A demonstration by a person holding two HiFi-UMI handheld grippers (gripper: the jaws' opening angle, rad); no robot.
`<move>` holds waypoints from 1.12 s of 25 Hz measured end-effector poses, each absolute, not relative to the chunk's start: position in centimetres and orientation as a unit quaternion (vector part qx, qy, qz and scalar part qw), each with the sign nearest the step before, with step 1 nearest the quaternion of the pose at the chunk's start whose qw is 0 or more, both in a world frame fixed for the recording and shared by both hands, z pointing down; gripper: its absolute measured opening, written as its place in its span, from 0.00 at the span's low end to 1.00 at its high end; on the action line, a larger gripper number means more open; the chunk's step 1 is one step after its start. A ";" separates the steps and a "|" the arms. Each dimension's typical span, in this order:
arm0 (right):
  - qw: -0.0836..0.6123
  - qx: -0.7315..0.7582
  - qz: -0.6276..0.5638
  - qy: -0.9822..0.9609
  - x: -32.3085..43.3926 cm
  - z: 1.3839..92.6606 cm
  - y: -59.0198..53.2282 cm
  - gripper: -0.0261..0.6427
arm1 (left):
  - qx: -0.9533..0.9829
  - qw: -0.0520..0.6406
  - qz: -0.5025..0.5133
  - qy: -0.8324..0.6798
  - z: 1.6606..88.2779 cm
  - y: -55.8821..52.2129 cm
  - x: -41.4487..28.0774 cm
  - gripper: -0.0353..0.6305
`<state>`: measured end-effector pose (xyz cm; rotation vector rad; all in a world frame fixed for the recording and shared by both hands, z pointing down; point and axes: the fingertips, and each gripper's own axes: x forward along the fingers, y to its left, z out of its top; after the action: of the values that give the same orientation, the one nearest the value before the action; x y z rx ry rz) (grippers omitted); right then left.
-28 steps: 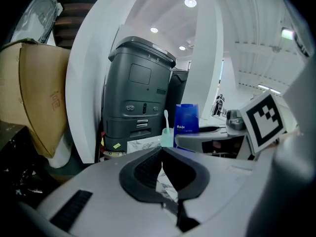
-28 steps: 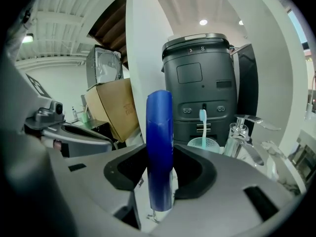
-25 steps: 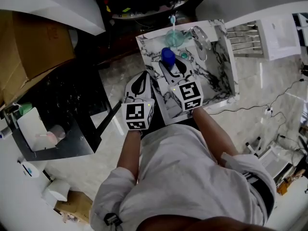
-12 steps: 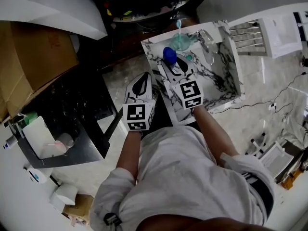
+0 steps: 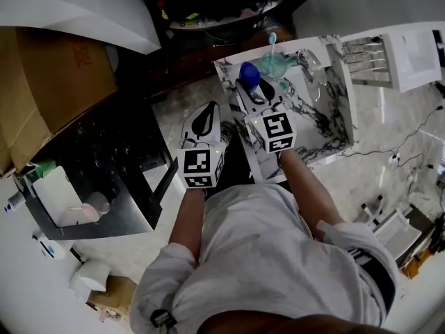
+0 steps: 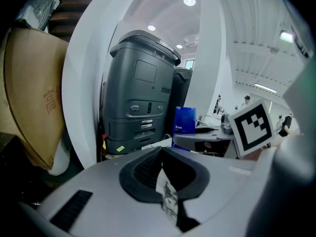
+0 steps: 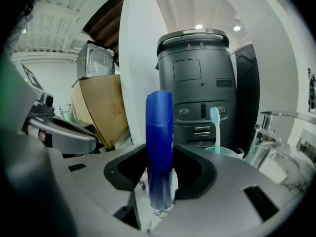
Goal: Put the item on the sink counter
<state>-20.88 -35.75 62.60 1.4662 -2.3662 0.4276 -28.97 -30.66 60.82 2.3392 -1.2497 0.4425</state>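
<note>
A tall blue bottle [image 5: 249, 74] stands upright between the jaws of my right gripper [image 5: 254, 89], which is shut on it. It is over the far left part of the marble sink counter [image 5: 327, 120]. In the right gripper view the blue bottle [image 7: 159, 147] fills the middle, gripped low on its body, with marble showing below it. My left gripper [image 5: 206, 117] hangs left of the counter over the floor. Its jaws [image 6: 167, 184] are shut with nothing in them.
A teal cup holding a toothbrush [image 5: 272, 60] and a chrome faucet [image 5: 311, 67] stand at the counter's far edge, just beyond the bottle. A cardboard box [image 5: 59, 65] and a black shelf [image 5: 104, 165] are at the left. A wire rack [image 5: 366, 51] is at the right.
My right gripper has carried the blue bottle a little farther over the counter, toward its far left corner. The left gripper has stayed where it was.
</note>
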 end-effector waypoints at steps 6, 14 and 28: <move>0.152 0.521 0.141 -0.828 -21.7 63.0 -37.5 0.27 | 0.846 0.221 0.167 -0.456 60.6 -31.2 -29.9 0.07; 0.161 0.539 0.129 -0.817 -22.1 64.1 -39.0 0.27 | 0.852 0.217 0.173 -0.444 60.1 -32.1 -30.0 0.07; 0.155 0.544 0.117 -0.816 -22.0 64.8 -39.0 0.27 | 0.857 0.215 0.173 -0.434 60.1 -32.1 -28.7 0.07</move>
<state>-22.04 -39.04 64.75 1.5596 -2.3384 0.3340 -28.73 -32.12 60.08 2.3773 -1.2036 0.4806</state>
